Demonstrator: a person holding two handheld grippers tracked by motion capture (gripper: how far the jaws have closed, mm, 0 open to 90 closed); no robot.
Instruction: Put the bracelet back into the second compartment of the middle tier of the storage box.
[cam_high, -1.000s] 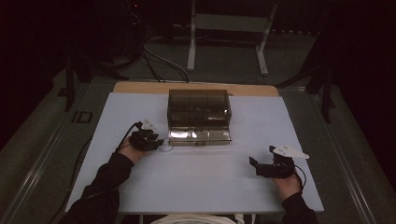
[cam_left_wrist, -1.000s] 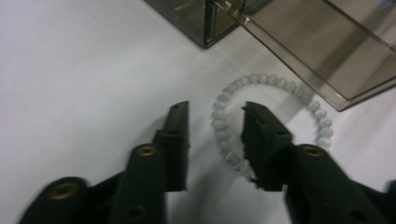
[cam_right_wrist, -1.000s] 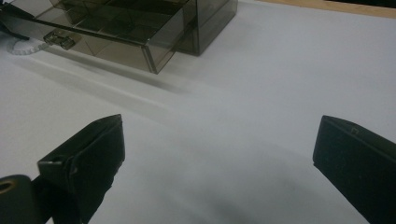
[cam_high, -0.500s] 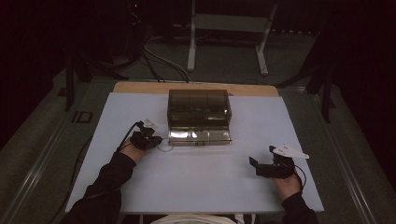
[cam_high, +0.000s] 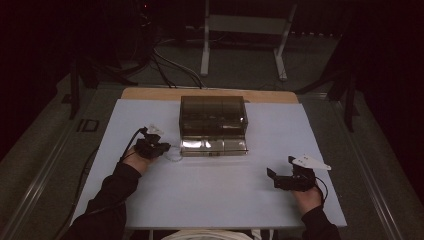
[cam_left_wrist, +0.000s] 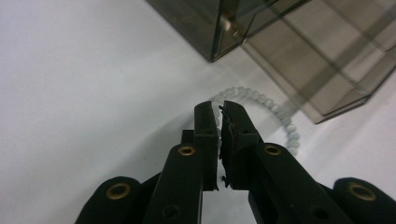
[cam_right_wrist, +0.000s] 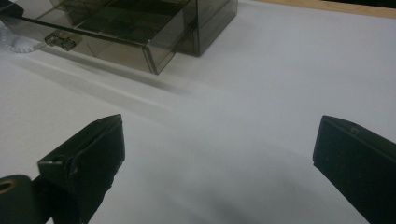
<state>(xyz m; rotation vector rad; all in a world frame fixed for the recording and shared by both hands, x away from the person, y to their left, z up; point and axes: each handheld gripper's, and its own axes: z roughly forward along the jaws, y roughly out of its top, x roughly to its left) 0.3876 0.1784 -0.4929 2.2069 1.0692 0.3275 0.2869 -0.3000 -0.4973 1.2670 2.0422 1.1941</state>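
**A:** What is on the table (cam_high: 210, 200)?

**B:** A smoky, see-through plastic box (cam_high: 213, 115) sits at the middle of the white tabletop, toward the far edge. Its drawer (cam_high: 214, 146) is pulled out toward the person. In the right gripper view the drawer (cam_right_wrist: 116, 39) shows a small handle on its front and dividers inside.

**A:** And the left hand?

**B:** The left gripper (cam_high: 159, 148) rests on the table just left of the open drawer, held by a hand in a dark sleeve. A bracelet of pale, clear beads (cam_high: 173, 156) lies on the white surface beside the drawer's front left corner.

**A:** Is the gripper holding it?

**B:** In the left gripper view, the left gripper (cam_left_wrist: 219, 112) has its jaws drawn nearly together, only a thin slit between them, with the tips right at the near side of the bead bracelet (cam_left_wrist: 280, 114). The beads curve out past the tips toward the drawer (cam_left_wrist: 322, 60). Whether a bead or the cord is actually pinched cannot be told.

**A:** The right side?

**B:** The right gripper (cam_high: 279, 176) lies well apart from the box, near the table's front right. In its own view, the right gripper (cam_right_wrist: 219, 140) has its jaws spread wide over bare tabletop, nothing between them.
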